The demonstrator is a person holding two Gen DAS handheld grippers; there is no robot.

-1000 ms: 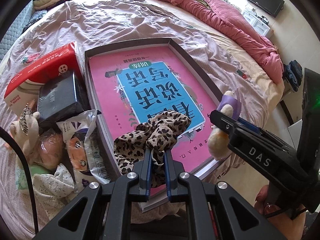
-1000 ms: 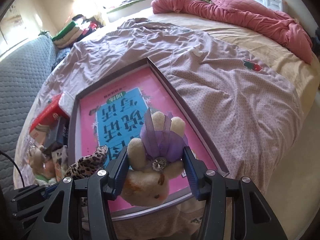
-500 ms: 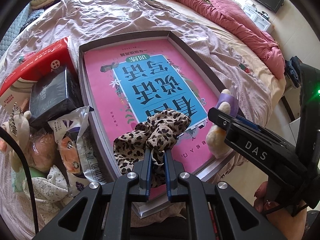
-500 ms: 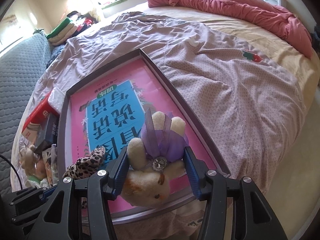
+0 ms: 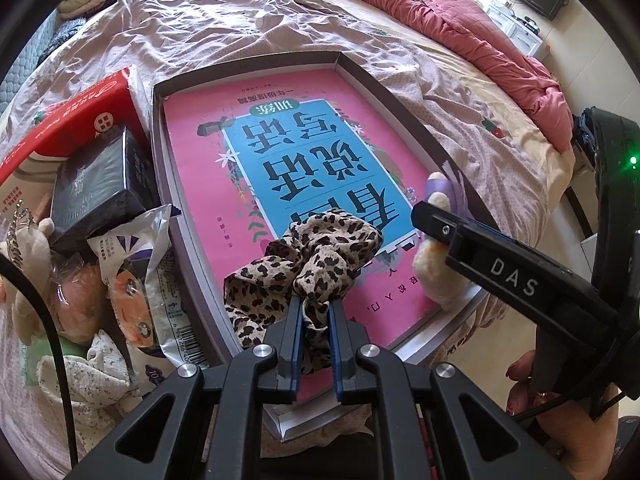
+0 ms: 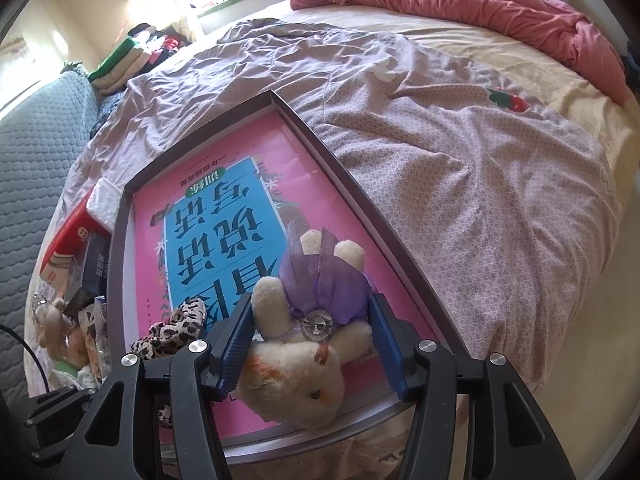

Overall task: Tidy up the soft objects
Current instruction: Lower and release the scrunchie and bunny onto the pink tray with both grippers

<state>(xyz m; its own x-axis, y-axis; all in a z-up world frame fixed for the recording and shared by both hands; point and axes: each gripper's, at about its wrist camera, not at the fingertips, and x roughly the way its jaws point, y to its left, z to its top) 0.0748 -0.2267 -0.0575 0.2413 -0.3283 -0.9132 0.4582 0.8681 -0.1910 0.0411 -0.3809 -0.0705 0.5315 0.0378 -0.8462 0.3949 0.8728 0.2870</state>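
Observation:
My left gripper (image 5: pixel 311 307) is shut on a leopard-print scrunchie (image 5: pixel 308 256), held over the near end of a grey tray (image 5: pixel 256 65) that holds a pink and blue book (image 5: pixel 296 160). My right gripper (image 6: pixel 310 320) is shut on a cream plush rabbit in a purple dress (image 6: pixel 308 344), held over the tray's near right corner (image 6: pixel 360 200). The rabbit (image 5: pixel 434 256) and the right gripper's finger show at the right of the left wrist view. The scrunchie (image 6: pixel 172 330) shows at the left of the right wrist view.
Left of the tray lie a red tissue box (image 5: pixel 68 120), a black box (image 5: pixel 100 184), a plastic snack bag (image 5: pixel 136 280), a small plush toy (image 5: pixel 28 248) and a white floral cloth (image 5: pixel 92 380). A pink quilt (image 6: pixel 460 4) lies at the bed's far side.
Both grippers have moved a little forward over the tray with their loads. The rabbit now hangs lower and more tilted between the right fingers.

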